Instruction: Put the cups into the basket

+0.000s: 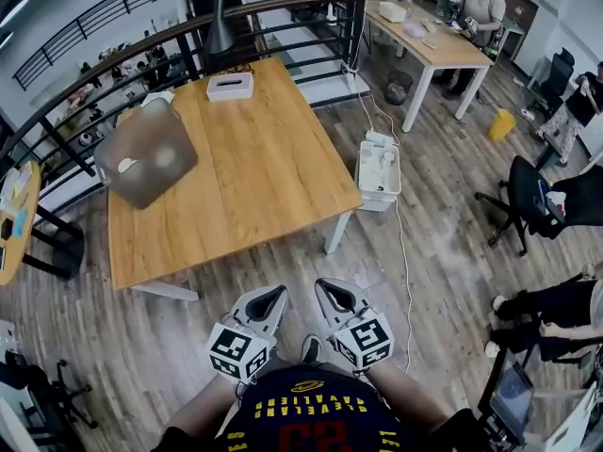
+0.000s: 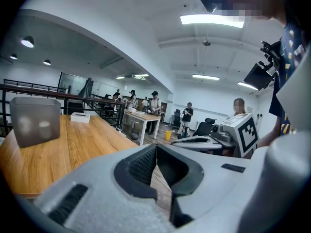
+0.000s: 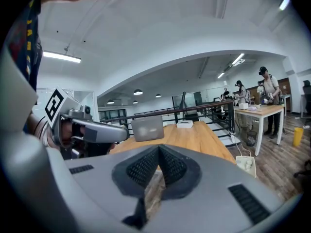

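Note:
A translucent grey basket [image 1: 141, 188] stands on the left part of the wooden table [image 1: 264, 168]. Two pale shapes show through its wall; I cannot tell whether they are cups. No loose cup is in sight on the table. My left gripper [image 1: 274, 296] and right gripper [image 1: 327, 288] hang side by side close to my body, short of the table's near edge, over the floor. Both are shut with nothing between the jaws. The left gripper view has the basket [image 2: 35, 123] far left beyond the shut left gripper [image 2: 155, 147]. Past the shut right gripper [image 3: 159, 150], the right gripper view shows the basket [image 3: 147, 128] at mid distance.
A white box [image 1: 230, 86] lies at the table's far edge by a black railing [image 1: 273, 22]. A white appliance [image 1: 379, 168] with a cable sits on the floor right of the table. People work at a second table [image 1: 429, 45]; an office chair [image 1: 528, 196] and seated people are at right.

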